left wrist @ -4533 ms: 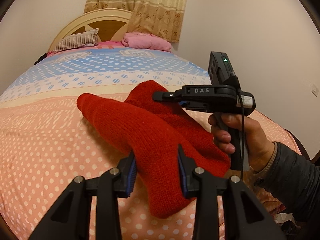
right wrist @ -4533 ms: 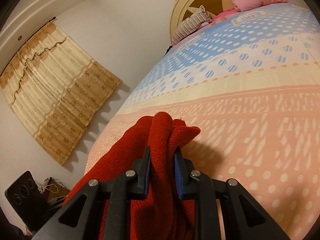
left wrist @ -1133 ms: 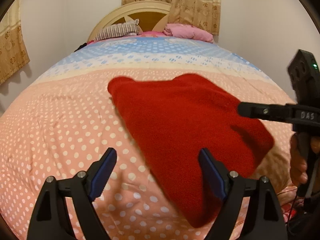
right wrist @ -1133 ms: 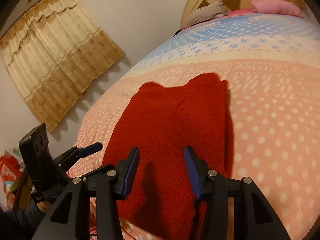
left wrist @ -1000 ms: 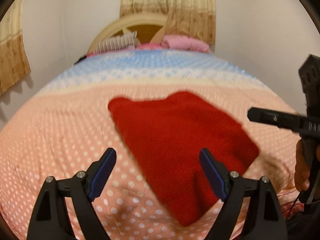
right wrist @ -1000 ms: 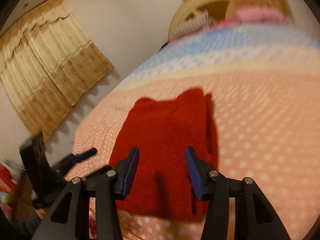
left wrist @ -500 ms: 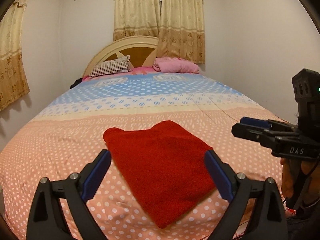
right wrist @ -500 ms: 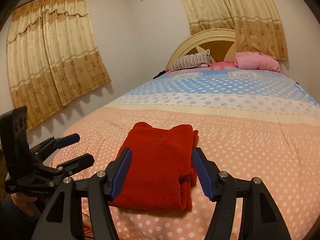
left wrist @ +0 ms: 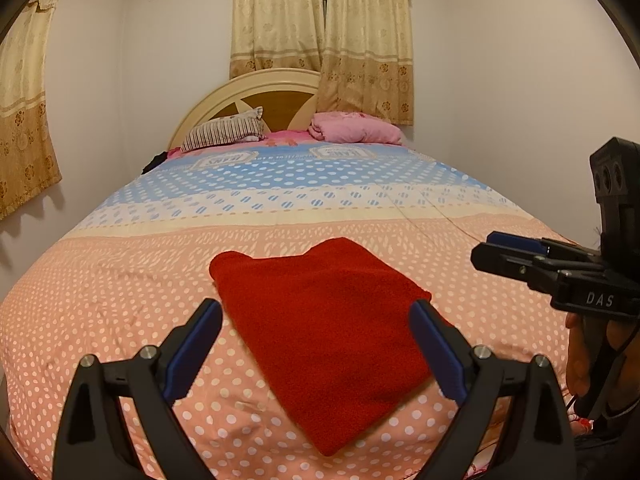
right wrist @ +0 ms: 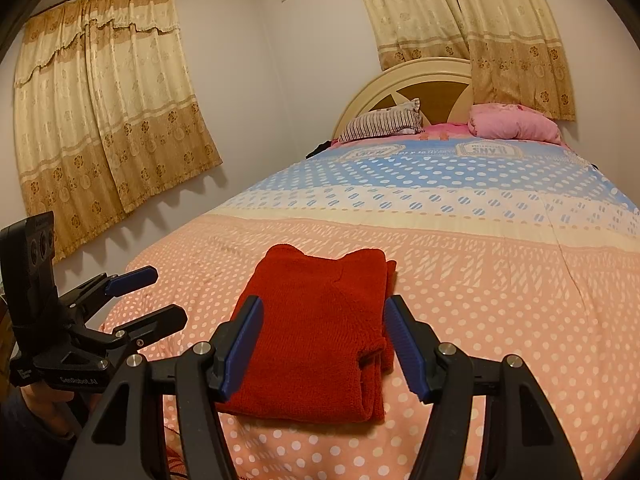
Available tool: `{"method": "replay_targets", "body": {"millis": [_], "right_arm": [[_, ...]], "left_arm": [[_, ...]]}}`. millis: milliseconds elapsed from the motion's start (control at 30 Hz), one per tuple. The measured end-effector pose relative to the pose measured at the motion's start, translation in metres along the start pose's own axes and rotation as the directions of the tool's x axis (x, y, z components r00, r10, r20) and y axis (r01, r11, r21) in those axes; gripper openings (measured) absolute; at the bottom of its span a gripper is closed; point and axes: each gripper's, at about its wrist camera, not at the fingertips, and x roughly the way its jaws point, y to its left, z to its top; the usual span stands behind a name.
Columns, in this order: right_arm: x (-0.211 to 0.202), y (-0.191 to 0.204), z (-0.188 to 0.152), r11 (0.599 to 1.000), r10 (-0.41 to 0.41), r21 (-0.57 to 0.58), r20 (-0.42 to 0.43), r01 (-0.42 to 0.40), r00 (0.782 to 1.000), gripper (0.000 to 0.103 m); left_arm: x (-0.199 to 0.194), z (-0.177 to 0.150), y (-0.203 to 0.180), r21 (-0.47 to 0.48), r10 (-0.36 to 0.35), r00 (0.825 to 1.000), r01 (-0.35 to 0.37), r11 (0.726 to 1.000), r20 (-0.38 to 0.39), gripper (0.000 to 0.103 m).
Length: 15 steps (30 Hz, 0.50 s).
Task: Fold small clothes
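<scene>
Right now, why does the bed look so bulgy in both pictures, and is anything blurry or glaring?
Left wrist view: the fisheye lens bows the bed and darkens the corners; the red folded garment is sharp, with no glare. Right wrist view: the same curving, the curtains cast soft scalloped shadows on the wall, and the open right tongs look oversized because they are close to the lens.

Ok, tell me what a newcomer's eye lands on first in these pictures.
First, the red knitted garment, folded into a compact stack and lying flat on the pink polka-dot end of the bedspread. Next, the open left gripper and open right gripper, each framing it from the near edge without touching it. Beyond, a striped pillow and pink pillow rest against the cream headboard.
</scene>
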Motion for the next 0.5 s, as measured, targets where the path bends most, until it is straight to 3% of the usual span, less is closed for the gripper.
{"method": "replay_targets", "body": {"millis": [500], "right_arm": [[0.0008, 0.0013, -0.0001, 1.000, 0.006, -0.002, -0.008, -0.006, 1.000, 0.064]], "left_arm": [[0.0009, -0.0014, -0.0008, 0.004, 0.006, 1.000, -0.006, 1.000, 0.002, 0.098]]}}
